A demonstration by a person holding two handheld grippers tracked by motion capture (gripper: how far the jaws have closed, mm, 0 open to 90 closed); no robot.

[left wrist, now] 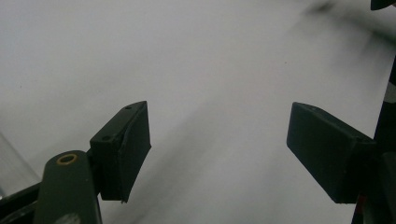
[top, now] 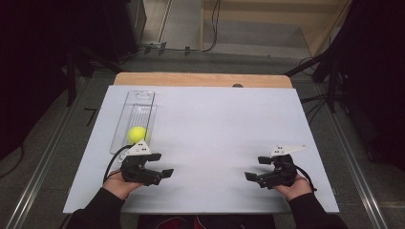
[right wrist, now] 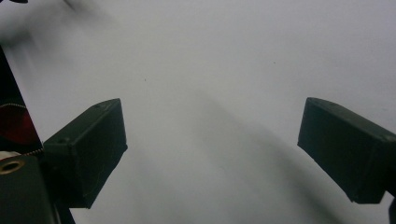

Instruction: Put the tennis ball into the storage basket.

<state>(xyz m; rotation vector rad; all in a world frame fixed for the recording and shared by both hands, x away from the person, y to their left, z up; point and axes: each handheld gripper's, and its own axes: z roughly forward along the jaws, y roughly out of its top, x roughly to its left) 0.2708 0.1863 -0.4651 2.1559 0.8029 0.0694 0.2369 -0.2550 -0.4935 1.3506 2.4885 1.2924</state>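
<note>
A yellow-green ball (top: 137,134) lies at the near end of a clear plastic tray (top: 139,102) on the left side of the white table (top: 215,119). My left gripper (top: 161,164) rests low just in front of the tray, pointing right, apart from the ball. In the left gripper view its jaws (left wrist: 219,121) stand apart over bare white surface with nothing between them. My right gripper (top: 258,167) sits at the near right and points left. Its jaws (right wrist: 210,116) are also apart and hold nothing.
The tray's clear edge (left wrist: 11,163) shows at the lower left of the left gripper view. A wooden strip (top: 200,79) runs along the table's far edge. Dark stands and cables surround the table on the floor.
</note>
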